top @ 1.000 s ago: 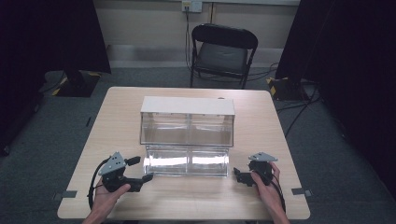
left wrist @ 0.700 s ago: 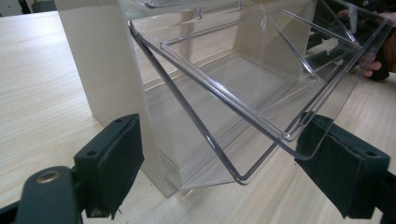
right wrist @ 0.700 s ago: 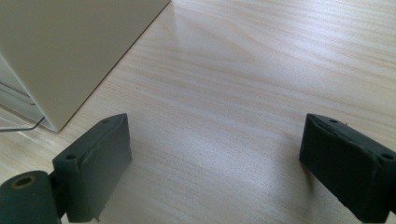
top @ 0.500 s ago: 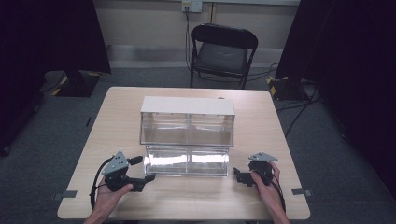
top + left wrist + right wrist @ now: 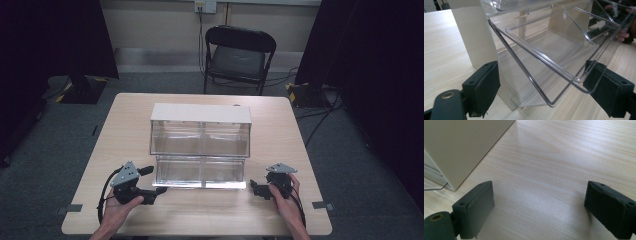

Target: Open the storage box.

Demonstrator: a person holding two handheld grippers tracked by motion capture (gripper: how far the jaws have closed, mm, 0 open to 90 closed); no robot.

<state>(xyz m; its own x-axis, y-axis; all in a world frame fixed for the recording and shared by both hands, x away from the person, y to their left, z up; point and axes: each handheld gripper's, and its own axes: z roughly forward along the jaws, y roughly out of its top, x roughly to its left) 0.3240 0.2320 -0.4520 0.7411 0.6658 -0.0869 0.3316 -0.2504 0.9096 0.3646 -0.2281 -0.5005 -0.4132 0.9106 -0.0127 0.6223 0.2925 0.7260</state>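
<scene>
Since the earlier frame, the left gripper's jaws have been opening, and little else is changed. They are now seen apart, one on each side of the near left corner of the clear drawer, with no pad pressed on it. That drawer is pulled out toward the near edge of the table from the white-topped cabinet. At the right, the right gripper is held with jaws apart above bare wood, just beside the cabinet's side.
</scene>
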